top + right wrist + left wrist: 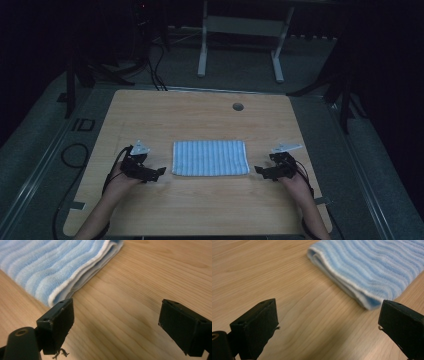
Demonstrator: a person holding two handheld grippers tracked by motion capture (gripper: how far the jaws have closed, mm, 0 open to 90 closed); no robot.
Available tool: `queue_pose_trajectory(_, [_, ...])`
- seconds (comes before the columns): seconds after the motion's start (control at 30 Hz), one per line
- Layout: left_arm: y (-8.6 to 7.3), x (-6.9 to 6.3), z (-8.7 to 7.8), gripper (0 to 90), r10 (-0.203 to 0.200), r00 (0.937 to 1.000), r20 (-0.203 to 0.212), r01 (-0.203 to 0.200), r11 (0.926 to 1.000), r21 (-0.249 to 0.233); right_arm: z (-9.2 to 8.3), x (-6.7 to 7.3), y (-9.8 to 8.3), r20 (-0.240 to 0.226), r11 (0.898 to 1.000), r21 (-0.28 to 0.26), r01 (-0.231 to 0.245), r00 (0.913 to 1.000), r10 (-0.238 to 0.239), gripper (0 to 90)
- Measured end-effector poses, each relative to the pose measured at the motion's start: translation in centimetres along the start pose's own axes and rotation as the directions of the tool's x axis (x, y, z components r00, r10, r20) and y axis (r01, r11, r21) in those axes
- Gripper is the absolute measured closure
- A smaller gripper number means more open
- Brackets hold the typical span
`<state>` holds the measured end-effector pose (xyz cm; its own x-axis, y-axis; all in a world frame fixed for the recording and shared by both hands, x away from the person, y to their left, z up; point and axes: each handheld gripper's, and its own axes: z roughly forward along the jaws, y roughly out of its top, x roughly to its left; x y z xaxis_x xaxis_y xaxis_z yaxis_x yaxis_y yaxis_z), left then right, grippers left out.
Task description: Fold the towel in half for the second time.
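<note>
Two forearms enter from the near edge of the wooden surface (200, 205), each hand carrying a set of tongs. The left tongs (159, 172) and the right tongs (258, 170) rest low on or just above the wood, pointing inward at one another, with their jaws spread wide and holding nothing. In the left gripper view, bare wood lies between the two black jaws, and the near corner of the striped cloth (372, 267) sits just beyond the right-hand jaw. The right gripper view mirrors this: the opposite near corner of the cloth (62, 267) lies just beyond the left-hand jaw.

The blue-and-white striped cloth (210, 157) lies flat between the two tongs, a little nearer the front of the surface than its middle, folded into a wide rectangle. Its short ends show stacked layers with a white hem; the exact number of layers is hard to count, perhaps two or three.

The step in hand appears to be the approach to the cloth's two near corners. To do it well, each set of tongs should slide in low along the wood so that one jaw passes under the corner and the other over it. The two should close at matching points and take the same number of layers, so that the cloth lifts evenly.

Farther back, a round cable hole (238, 106) marks the far part of the surface. Beyond it, on the dim floor, stand the white legs of a frame (202, 50) and some dark cables (155, 70).
</note>
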<state>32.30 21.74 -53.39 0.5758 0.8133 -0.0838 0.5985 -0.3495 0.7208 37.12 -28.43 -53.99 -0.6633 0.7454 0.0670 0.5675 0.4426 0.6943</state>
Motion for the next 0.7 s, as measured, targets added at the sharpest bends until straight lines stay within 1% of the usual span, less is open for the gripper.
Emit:
queue_pose_trajectory(0.07, [-0.6, 0.3, -0.4, 2.7, -0.010, 0.9999, -0.008, 0.010, 0.9999, -0.014, -0.7, -0.4, -0.7, -0.019, 0.999, -0.034, -0.013, 0.9997, 0.013, 12.6])
queue_pose_trajectory(0.1, [-0.9, 0.4, -0.5, 2.7, -0.020, 0.9998, -0.007, 0.020, 0.9996, -0.018, -1.0, -0.5, -1.1, -0.018, 0.999, -0.048, -0.013, 0.9998, 0.012, 12.6])
queue_pose_trajectory(0.17, [-1.5, 0.7, -0.8, 2.7, -0.028, 0.9996, -0.004, 0.028, 0.9992, -0.030, -1.5, -0.8, -1.7, -0.014, 0.998, -0.066, -0.006, 0.9999, 0.005, 12.5])
queue_pose_trajectory(0.2, [-1.8, 0.8, -1.0, 2.7, -0.022, 0.9996, -0.017, 0.021, 0.9988, -0.044, -1.8, -0.9, -2.1, -0.007, 0.997, -0.072, -0.003, 1.0000, 0.002, 12.5])
queue_pose_trajectory(0.23, [-2.1, 1.0, -1.2, 2.7, -0.025, 0.9994, -0.023, 0.023, 0.9979, -0.061, -2.1, -1.0, -2.4, -0.001, 0.996, -0.086, -0.004, 1.0000, 0.004, 12.5])
queue_pose_trajectory(0.27, [-2.3, 1.2, -1.4, 2.7, -0.036, 0.9991, -0.024, 0.034, 0.9968, -0.071, -2.3, -1.1, -2.6, 0.003, 0.996, -0.094, -0.008, 1.0000, 0.008, 12.5])
queue_pose_trajectory(0.33, [-2.8, 1.5, -1.8, 2.7, -0.042, 0.9987, -0.030, 0.039, 0.9947, -0.095, -2.8, -1.3, -3.2, 0.018, 0.994, -0.108, -0.021, 0.9996, 0.023, 12.6])
queue_pose_trajectory(0.37, [-3.0, 1.7, -2.0, 2.7, -0.048, 0.9981, -0.038, 0.044, 0.9944, -0.096, -3.1, -1.3, -3.5, 0.023, 0.992, -0.120, -0.028, 0.9992, 0.031, 12.6])
queue_pose_trajectory(0.43, [-3.5, 1.9, -2.2, 2.7, -0.061, 0.9975, -0.035, 0.057, 0.9938, -0.096, -3.5, -1.4, -3.9, 0.034, 0.991, -0.130, -0.039, 0.9984, 0.044, 12.6])
queue_pose_trajectory(0.47, [-3.5, 1.9, -2.2, 2.7, -0.061, 0.9975, -0.035, 0.057, 0.9938, -0.096, -3.5, -1.4, -3.9, 0.034, 0.991, -0.130, -0.039, 0.9984, 0.044, 12.6])
queue_pose_trajectory(0.5, [-3.9, 2.1, -2.5, 2.7, -0.079, 0.9963, -0.033, 0.076, 0.9927, -0.094, -3.8, -1.4, -4.3, 0.058, 0.990, -0.137, -0.037, 0.9973, 0.045, 12.6])
queue_pose_trajectory(0.53, [-4.2, 2.2, -2.6, 2.7, -0.084, 0.9958, -0.034, 0.081, 0.9923, -0.094, -4.0, -1.4, -4.4, 0.070, 0.989, -0.142, -0.034, 0.9966, 0.044, 12.6])
queue_pose_trajectory(0.7, [-5.1, 2.4, -3.0, 2.7, -0.114, 0.9920, -0.056, 0.107, 0.9875, -0.116, -4.6, -1.7, -5.4, 0.111, 0.984, -0.172, -0.039, 0.9921, 0.059, 12.6])
